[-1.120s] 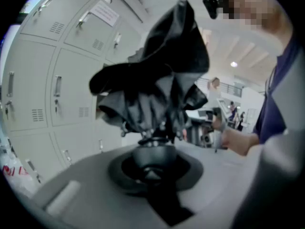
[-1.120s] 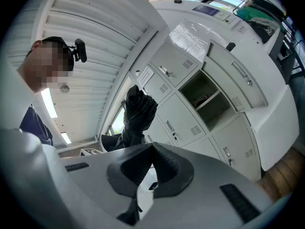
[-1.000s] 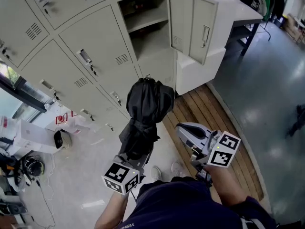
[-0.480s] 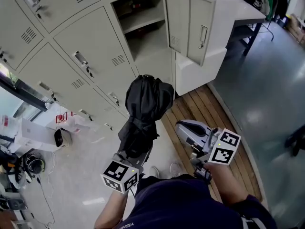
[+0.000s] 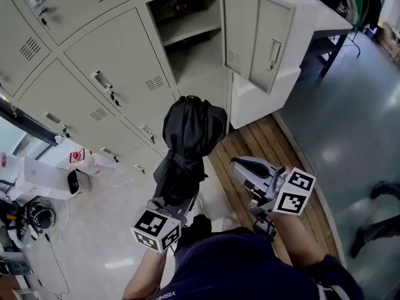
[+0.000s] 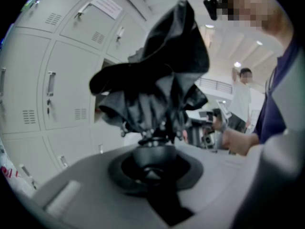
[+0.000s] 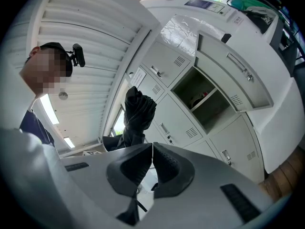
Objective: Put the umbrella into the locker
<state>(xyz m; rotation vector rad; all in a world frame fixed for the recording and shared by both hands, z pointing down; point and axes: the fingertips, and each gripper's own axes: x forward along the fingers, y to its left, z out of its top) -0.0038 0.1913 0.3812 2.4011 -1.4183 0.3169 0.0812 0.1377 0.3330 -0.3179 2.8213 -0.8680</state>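
Observation:
A folded black umbrella (image 5: pixel 187 145) stands upright in my left gripper (image 5: pixel 176 200), which is shut on its handle. In the left gripper view the umbrella (image 6: pixel 157 85) fills the middle, its handle clamped between the pads. The open locker (image 5: pixel 190 42), with a shelf inside and its door (image 5: pixel 259 33) swung out to the right, lies ahead above the umbrella. My right gripper (image 5: pixel 239 167) is shut and holds nothing, to the right of the umbrella. The right gripper view has the umbrella (image 7: pixel 137 113) at left and the open locker (image 7: pixel 202 99) at right.
Shut locker doors (image 5: pixel 119 74) fill the wall left of the open one. A wooden platform (image 5: pixel 262 149) lies below the lockers on the right. A white box and bags (image 5: pixel 47 180) sit on the floor at left. A table (image 5: pixel 328 17) stands behind the open door.
Both grippers and the umbrella have moved a little closer to the lockers; the open locker and its door sit slightly nearer in view. The grips are unchanged.

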